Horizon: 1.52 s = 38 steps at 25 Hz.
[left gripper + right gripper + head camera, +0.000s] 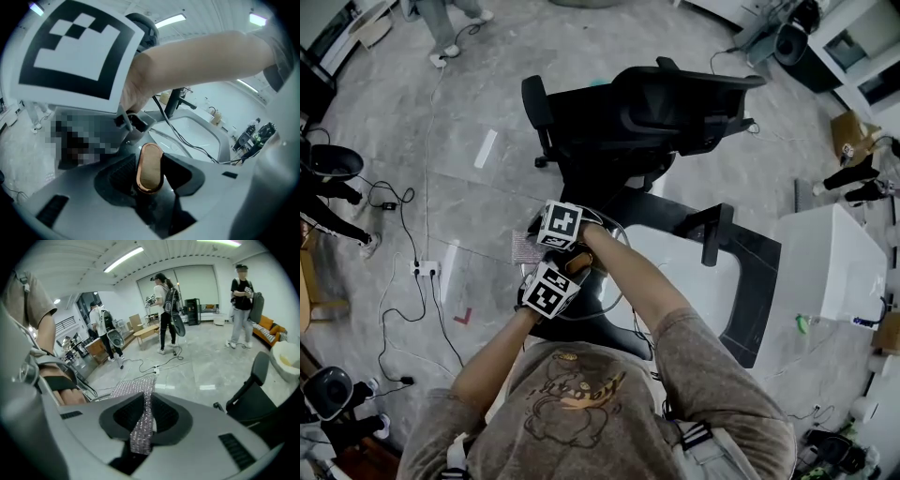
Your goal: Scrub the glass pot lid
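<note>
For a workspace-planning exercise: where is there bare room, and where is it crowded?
Free: the sink basin between the black faucet and the person's arm; the white cabinet top right of it. Crowded: where left gripper, holding the lid, meets right gripper, holding the cloth.

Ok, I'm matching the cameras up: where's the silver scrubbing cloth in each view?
Head view: silver scrubbing cloth at centre, just left of the right gripper.
Left gripper view: not visible; only the lid knob in the left gripper.
Right gripper view: lower centre, pinched between the jaws.
Shared landmark: black office chair, in head and right gripper views.
</note>
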Each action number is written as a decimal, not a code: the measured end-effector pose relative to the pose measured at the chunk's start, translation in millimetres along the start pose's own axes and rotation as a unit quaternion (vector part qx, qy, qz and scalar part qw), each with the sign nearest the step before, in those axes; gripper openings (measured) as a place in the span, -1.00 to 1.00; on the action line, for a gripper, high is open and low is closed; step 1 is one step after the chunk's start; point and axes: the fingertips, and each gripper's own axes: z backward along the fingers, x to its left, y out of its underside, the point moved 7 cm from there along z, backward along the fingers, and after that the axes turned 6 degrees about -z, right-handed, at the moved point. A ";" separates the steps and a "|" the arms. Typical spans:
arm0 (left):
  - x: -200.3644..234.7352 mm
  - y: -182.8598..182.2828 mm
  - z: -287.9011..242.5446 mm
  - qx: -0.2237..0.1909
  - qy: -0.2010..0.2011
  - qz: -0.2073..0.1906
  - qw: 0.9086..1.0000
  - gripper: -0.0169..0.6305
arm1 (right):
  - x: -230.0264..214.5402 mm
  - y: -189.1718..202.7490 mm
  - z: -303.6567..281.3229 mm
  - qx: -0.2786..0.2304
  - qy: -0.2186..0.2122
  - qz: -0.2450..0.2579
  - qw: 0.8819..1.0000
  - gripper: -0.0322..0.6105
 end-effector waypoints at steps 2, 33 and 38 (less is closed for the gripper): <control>0.1 -0.1 0.2 0.002 -0.001 -0.003 1.000 -0.35 | -11.6 7.7 13.3 -0.032 0.034 -0.045 0.998 -0.68; -48.8 -67.6 158.9 -0.250 -0.172 0.021 0.953 -0.89 | 228.5 152.4 265.8 -0.435 0.468 -0.309 0.704 -0.70; -58.7 -65.4 162.2 -0.253 -0.178 0.014 0.951 -0.89 | 240.4 159.0 256.6 -0.432 0.468 -0.312 0.705 -0.70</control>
